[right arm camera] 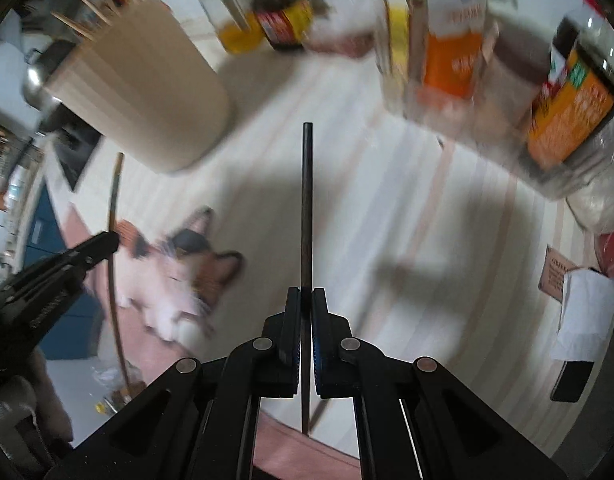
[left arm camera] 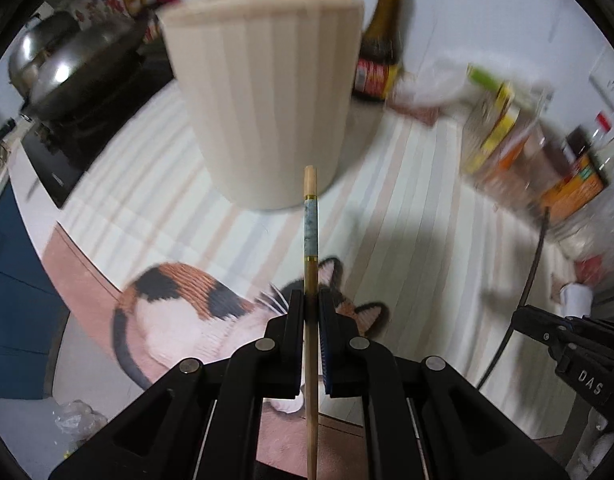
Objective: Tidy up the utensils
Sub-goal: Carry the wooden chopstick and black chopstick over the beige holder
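While both tongs hold a stick, the drop into the tall beige ribbed utensil holder [left arm camera: 263,92] needs care. The left gripper [left arm camera: 310,304] is clamped on a pale bamboo chopstick with a grey patterned band [left arm camera: 310,232], its end just short of the holder ahead. The right gripper [right arm camera: 306,300] pinches a thin dark chopstick [right arm camera: 306,208], with the holder ahead to its left. I would lift each tip above the rim, tilt it upright, then release.

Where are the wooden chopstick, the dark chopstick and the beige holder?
wooden chopstick [left arm camera: 310,232], left wrist view, patterned band.
dark chopstick [right arm camera: 306,200], right wrist view, mid-shaft.
beige holder [left arm camera: 267,92], left wrist view, ribbed side wall.
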Demonstrator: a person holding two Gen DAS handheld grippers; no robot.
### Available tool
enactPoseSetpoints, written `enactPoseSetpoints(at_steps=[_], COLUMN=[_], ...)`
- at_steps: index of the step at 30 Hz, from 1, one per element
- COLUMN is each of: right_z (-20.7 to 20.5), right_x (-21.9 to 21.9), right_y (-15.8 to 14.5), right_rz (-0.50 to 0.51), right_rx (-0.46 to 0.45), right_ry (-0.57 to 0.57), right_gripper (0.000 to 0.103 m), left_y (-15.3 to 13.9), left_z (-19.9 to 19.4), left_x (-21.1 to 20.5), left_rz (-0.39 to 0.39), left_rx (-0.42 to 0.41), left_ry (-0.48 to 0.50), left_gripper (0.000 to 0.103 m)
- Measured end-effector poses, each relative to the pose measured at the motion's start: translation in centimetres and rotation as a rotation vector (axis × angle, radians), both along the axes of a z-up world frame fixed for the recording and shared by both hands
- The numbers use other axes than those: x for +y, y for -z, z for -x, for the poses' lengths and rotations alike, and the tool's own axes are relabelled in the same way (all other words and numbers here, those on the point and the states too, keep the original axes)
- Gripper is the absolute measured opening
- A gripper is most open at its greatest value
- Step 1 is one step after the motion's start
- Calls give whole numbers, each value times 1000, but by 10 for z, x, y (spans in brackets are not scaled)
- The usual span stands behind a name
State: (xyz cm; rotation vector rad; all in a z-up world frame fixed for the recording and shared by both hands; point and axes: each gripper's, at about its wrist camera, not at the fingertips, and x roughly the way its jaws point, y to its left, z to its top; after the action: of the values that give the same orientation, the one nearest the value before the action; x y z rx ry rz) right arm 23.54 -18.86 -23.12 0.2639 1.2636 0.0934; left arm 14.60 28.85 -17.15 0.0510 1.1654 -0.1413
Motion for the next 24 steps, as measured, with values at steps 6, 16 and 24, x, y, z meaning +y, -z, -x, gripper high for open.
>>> enactPoseSetpoints(at_steps=[6,16,24], right_z=[-18,-80,-121], right_x=[15,35,22], right_y=[-83,-238,-205], right_rz=[-72,-106,-193], right_rx=[-207,-547,-361], right_ry=[-16,-88,22], right_gripper=[4,0,1], left_y=[-68,-219,-216], left_z=[-2,-46,-51], left_x=[18,43,47], left_rz=[80,170,19], left_rx=[-141,-482,-576], left_ry=[-44,-91,-167], left_gripper=[5,5,5])
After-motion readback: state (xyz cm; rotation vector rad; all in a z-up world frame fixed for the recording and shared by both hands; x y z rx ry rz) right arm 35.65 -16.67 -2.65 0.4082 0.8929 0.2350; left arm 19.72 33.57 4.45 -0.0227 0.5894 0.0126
